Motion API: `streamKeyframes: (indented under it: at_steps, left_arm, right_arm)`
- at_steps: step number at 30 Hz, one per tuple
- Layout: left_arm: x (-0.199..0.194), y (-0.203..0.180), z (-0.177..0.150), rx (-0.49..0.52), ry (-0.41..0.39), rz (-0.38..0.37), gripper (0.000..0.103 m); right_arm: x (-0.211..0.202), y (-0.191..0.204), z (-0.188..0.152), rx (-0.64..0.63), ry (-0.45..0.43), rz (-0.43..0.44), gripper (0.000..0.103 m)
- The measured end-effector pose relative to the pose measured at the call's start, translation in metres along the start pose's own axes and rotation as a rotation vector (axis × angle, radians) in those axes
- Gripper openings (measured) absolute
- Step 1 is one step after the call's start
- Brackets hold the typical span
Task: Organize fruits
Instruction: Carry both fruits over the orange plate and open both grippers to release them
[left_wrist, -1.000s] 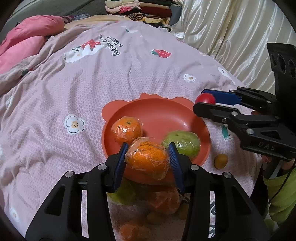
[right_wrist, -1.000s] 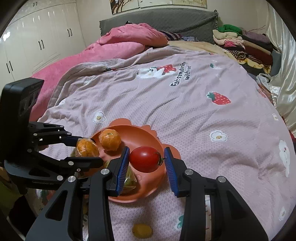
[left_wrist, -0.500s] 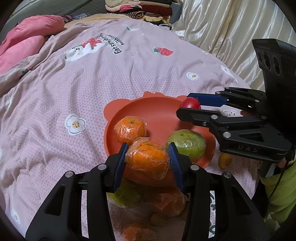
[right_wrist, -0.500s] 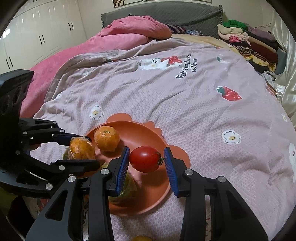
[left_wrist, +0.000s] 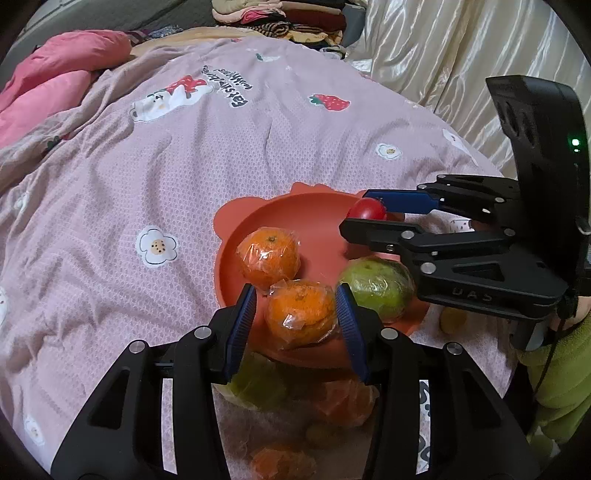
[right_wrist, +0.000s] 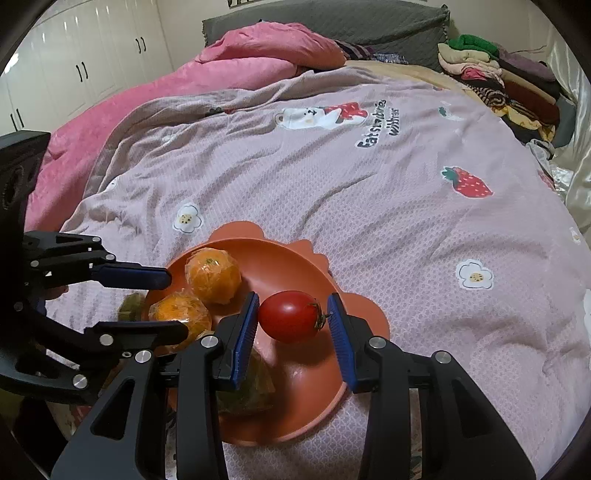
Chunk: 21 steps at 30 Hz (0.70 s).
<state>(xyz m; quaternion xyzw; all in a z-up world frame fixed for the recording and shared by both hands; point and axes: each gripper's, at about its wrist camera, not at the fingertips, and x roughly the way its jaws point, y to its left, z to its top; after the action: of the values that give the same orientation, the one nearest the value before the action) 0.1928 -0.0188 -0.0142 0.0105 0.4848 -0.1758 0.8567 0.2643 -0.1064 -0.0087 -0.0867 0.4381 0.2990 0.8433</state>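
Observation:
An orange bear-shaped plate (left_wrist: 314, 221) (right_wrist: 280, 258) lies on the bed. On it are a wrapped orange (left_wrist: 267, 251) (right_wrist: 212, 275) and a wrapped green fruit (left_wrist: 375, 286) (right_wrist: 243, 387). My left gripper (left_wrist: 295, 314) has opened around a second wrapped orange (left_wrist: 299, 314) (right_wrist: 181, 317), which rests at the plate's near edge with gaps to both pads. My right gripper (right_wrist: 291, 317) (left_wrist: 369, 218) stands over the plate, its jaws parted around a red tomato (right_wrist: 290, 315) (left_wrist: 367, 210); a gap shows on the right pad side.
A plastic bag (left_wrist: 295, 417) with more oranges and a green fruit lies under my left gripper. A small yellow fruit (left_wrist: 452, 319) lies right of the plate. The pink printed quilt (right_wrist: 332, 177) covers the bed; folded clothes (right_wrist: 495, 81) are stacked far back.
Both grippers moved over the plate and lowered. The left jaws opened and let go of the wrapped orange onto the plate. The right jaws widened around the tomato.

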Motion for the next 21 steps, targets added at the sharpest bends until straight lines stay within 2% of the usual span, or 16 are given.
streamKeyframes:
  at_steps: [11, 21]
  left_arm:
    - [0.001, -0.001, -0.001, 0.0, 0.001, -0.001, 0.037]
    - [-0.002, 0.0, 0.0, -0.005, -0.002, 0.002, 0.037]
  right_arm:
    - [0.006, 0.002, -0.002, -0.002, 0.016, -0.006, 0.038]
    - [-0.004, -0.001, -0.001, 0.004, -0.011, -0.026, 0.048]
